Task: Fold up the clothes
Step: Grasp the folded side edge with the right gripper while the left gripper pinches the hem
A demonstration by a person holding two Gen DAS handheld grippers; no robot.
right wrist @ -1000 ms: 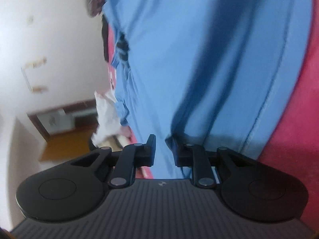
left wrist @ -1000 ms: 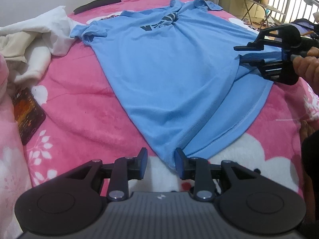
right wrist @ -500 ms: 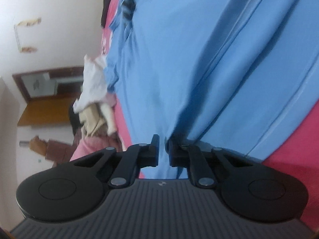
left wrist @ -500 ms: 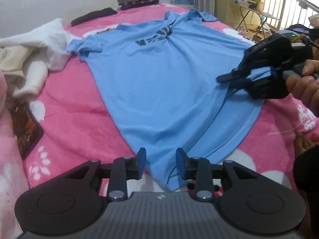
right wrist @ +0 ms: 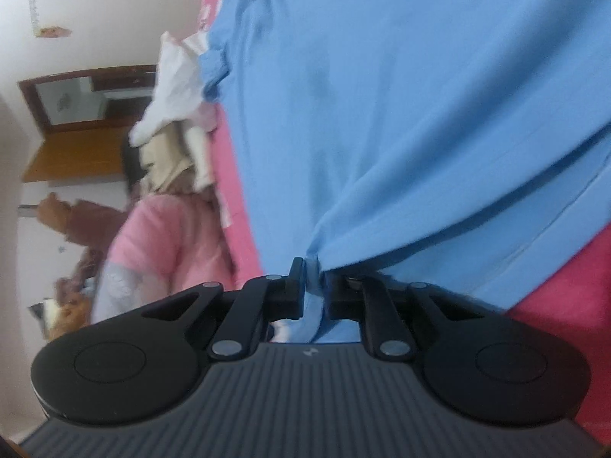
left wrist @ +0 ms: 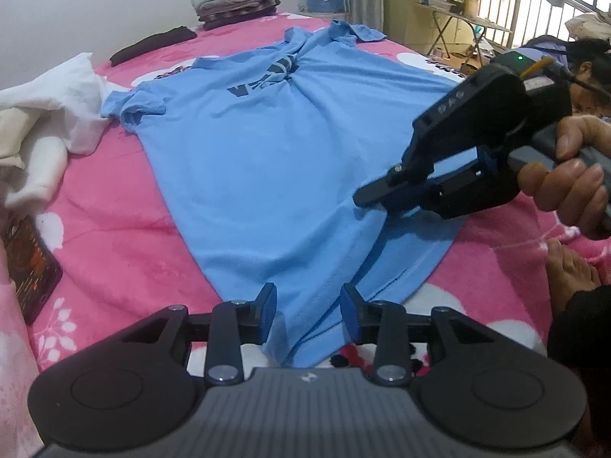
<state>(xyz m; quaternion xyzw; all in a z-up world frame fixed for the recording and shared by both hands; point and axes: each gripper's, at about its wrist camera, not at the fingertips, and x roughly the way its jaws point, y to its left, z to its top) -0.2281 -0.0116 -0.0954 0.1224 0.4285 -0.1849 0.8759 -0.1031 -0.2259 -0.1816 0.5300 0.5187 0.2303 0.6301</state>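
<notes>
- Folding has begun: the blue T-shirt (left wrist: 259,160) lies spread across the middle of the frame on the pink bed (left wrist: 114,236), its hem corner at bottom centre.
- Our left gripper (left wrist: 307,315) has just been widening; its jaws straddle that corner without pressing.
- At right, our right gripper (left wrist: 376,192) has just nipped the side edge.
- Next, we judge, the left must clamp before both carry the cloth over.

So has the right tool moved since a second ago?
Yes. In the left wrist view the right tool has swung inward over the blue T-shirt, away from the bed's edge, its jaws having just closed on the fabric.
</notes>
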